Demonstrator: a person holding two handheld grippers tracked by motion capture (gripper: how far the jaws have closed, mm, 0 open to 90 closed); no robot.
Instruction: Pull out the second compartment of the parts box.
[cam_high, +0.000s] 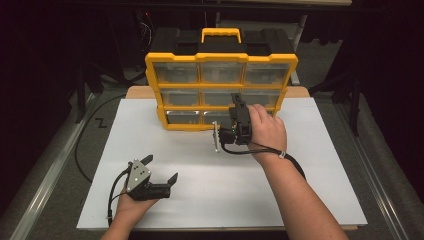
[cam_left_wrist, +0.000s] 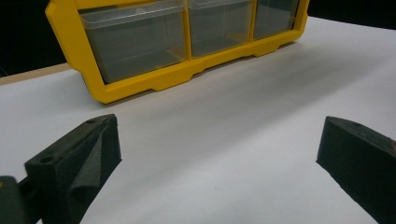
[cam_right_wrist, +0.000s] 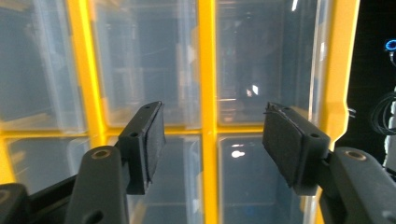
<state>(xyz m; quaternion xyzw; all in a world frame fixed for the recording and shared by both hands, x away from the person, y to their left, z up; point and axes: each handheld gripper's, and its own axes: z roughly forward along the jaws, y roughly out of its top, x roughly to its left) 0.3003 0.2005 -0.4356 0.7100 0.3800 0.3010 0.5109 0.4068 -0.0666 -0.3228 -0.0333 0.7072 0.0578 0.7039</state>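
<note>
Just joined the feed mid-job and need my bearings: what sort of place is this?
Probably a lab or workshop test bench. A white board covers the table top, a yellow drawer organizer stands at its far edge, and dark curtains and loose cables surround it.

Organizer (cam_high: 221, 90) at table (cam_high: 150, 130) rear
</note>
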